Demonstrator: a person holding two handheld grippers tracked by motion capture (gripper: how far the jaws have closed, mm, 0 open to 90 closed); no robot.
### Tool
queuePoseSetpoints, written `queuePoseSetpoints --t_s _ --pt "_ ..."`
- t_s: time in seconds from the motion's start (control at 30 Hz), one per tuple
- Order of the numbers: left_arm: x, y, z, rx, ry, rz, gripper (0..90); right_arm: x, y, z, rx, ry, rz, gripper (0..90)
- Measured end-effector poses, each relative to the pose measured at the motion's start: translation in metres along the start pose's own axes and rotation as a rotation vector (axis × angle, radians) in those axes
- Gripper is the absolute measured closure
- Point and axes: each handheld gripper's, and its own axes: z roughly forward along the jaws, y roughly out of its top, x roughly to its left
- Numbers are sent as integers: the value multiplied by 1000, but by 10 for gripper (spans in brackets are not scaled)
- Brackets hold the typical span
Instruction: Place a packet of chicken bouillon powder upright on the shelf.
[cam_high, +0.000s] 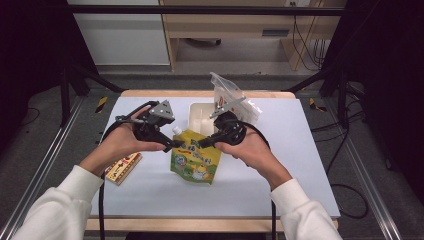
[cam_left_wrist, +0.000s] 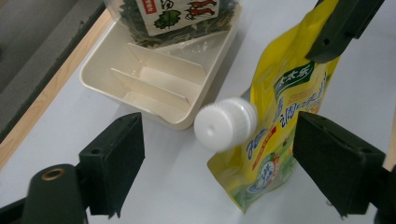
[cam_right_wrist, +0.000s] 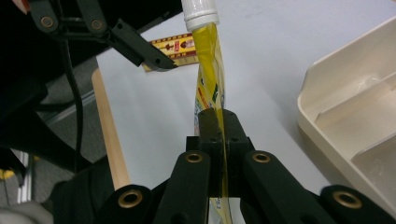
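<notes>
Two black jaws of the right gripper (cam_right_wrist: 219, 121) were clamped on the top edge of a yellow spouted pouch (cam_high: 196, 159), holding it up off the white table (cam_high: 300, 165). Opposite, the left gripper (cam_left_wrist: 219, 163) stood wide open, its jaws either side of the pouch's white cap (cam_left_wrist: 225, 123) without touching it. To grip well, the left jaws probably needed to centre on the cap and close squarely while the right held steady. A cream divided tray (cam_high: 200, 117) sat just behind.
</notes>
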Motion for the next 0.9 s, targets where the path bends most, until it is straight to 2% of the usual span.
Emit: queuePoseSetpoints --t_s 0.03,0.07,0.1,0.17,0.2,0.23,0.27,0.37,0.4,0.43,0.57,0.6,0.7,0.8,0.83,0.9 --pt "0 0 0 0 0 0 155 0 0 0 -9 4 21 900" --pt "0 -2 -3 -8 2 -7 155 0 0 0 -9 4 21 900" --pt "0 -5 -5 -23 6 -23 148 0 -1 -1 -20 -3 37 900" --pt "-1 -11 -10 -46 17 -50 130 -1 -1 -2 -44 -14 83 900" --pt "-2 -13 -11 -48 23 -54 125 -1 -2 -5 -72 -30 122 900" --pt "-4 -19 -14 -66 25 -81 121 -1 -2 -6 -91 -31 142 900" --pt "-4 -19 -14 -66 25 -81 121 -1 -2 -6 -91 -31 142 900" --pt "-8 -29 -15 -70 36 -105 115 0 -4 -11 -148 -58 210 900" --pt "-11 -36 -14 -63 33 -115 113 1 -4 -13 -187 -76 250 900" --pt "-11 -36 -14 -63 33 -115 112 1 -4 -13 -187 -76 250 900" --pt "-20 -50 -9 -49 51 -140 106 4 -5 -19 -269 -111 312 900" --pt "-23 -54 -7 -44 58 -147 105 6 -5 -22 -292 -137 319 900" --pt "-31 -69 0 -26 74 -181 95 8 -4 -24 -324 -169 350 900" --pt "-34 -76 3 -25 79 -198 92 8 -3 -24 -345 -182 363 900" --pt "-35 -79 5 -26 79 -208 92 7 -3 -24 -366 -186 384 900" --pt "-39 -86 9 -38 77 -232 92 7 -2 -25 -381 -198 397 900"
